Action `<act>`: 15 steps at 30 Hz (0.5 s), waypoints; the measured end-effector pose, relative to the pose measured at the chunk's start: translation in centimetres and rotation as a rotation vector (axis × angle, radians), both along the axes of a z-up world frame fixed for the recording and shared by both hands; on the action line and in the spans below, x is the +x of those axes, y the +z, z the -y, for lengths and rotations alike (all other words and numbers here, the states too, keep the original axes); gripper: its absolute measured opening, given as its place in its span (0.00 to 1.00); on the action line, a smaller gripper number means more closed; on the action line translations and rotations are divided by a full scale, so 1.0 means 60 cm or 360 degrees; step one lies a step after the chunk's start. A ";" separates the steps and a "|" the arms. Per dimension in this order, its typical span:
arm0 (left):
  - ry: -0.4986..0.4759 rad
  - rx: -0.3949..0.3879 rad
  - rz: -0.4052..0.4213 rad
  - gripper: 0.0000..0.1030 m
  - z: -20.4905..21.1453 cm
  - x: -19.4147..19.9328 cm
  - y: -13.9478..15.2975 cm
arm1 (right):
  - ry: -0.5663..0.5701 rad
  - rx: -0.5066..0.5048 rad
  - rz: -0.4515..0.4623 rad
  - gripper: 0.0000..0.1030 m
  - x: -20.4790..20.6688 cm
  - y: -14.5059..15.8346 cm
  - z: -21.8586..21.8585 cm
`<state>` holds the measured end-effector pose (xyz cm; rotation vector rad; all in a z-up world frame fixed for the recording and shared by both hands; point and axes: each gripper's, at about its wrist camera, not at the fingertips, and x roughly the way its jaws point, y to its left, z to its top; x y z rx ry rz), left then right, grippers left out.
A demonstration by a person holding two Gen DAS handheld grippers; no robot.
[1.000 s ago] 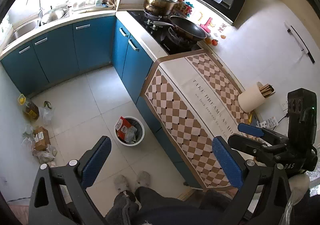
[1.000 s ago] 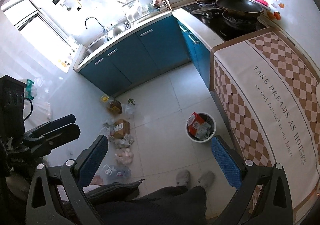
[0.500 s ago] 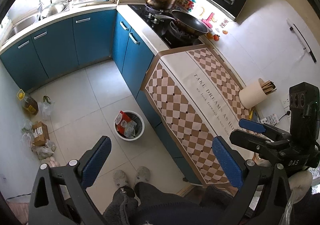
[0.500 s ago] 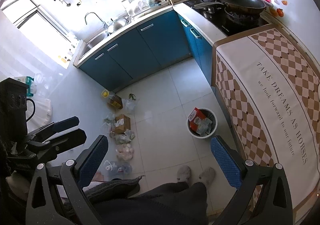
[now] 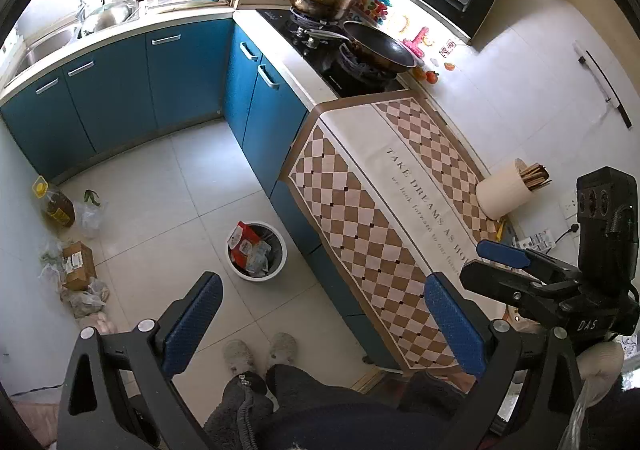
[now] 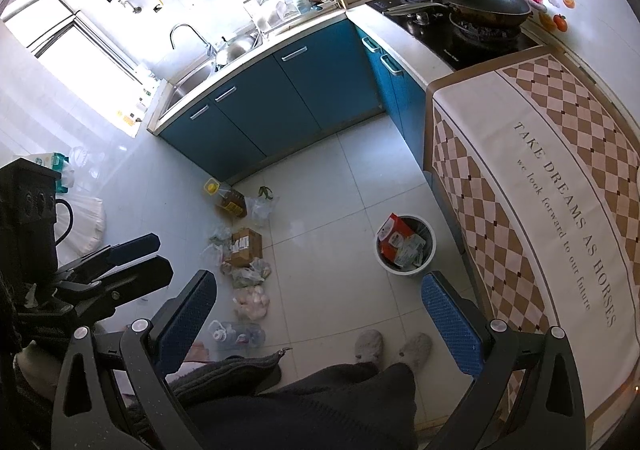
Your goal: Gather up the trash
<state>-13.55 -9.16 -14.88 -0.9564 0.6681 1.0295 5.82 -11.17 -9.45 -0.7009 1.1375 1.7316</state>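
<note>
A white trash bin [image 5: 276, 264] stands on the tiled floor beside the counter, holding a red package and crumpled wrappers; it also shows in the right wrist view [image 6: 427, 262]. My left gripper [image 5: 324, 326] is open and empty, held high above the floor. My right gripper [image 6: 318, 324] is open and empty too, high over the floor near the bin. Each gripper shows from the side in the other's view, the right one [image 5: 516, 266] over the counter's near end, the left one [image 6: 120, 262] by the wall.
A checkered cloth [image 5: 384, 210] covers the counter, with a chopstick holder [image 5: 504, 190] on it. A stove with a wok [image 5: 380, 50] and a pot lies beyond. An oil bottle [image 6: 230, 202], a cardboard box [image 6: 244, 246] and plastic bags sit by the left wall. My slippered feet [image 6: 392, 346] are below.
Both grippers have risen and pulled back a little, so the bin and floor look smaller and lower. Both stay open and empty.
</note>
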 end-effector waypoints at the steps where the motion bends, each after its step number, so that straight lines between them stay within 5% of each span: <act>1: 0.0002 0.0000 0.0000 1.00 0.000 0.000 0.000 | -0.0001 0.0000 0.0001 1.00 0.001 0.000 -0.001; 15: 0.0003 0.0000 0.0004 1.00 0.002 0.001 0.001 | -0.0004 0.0000 0.0001 1.00 0.000 0.000 0.001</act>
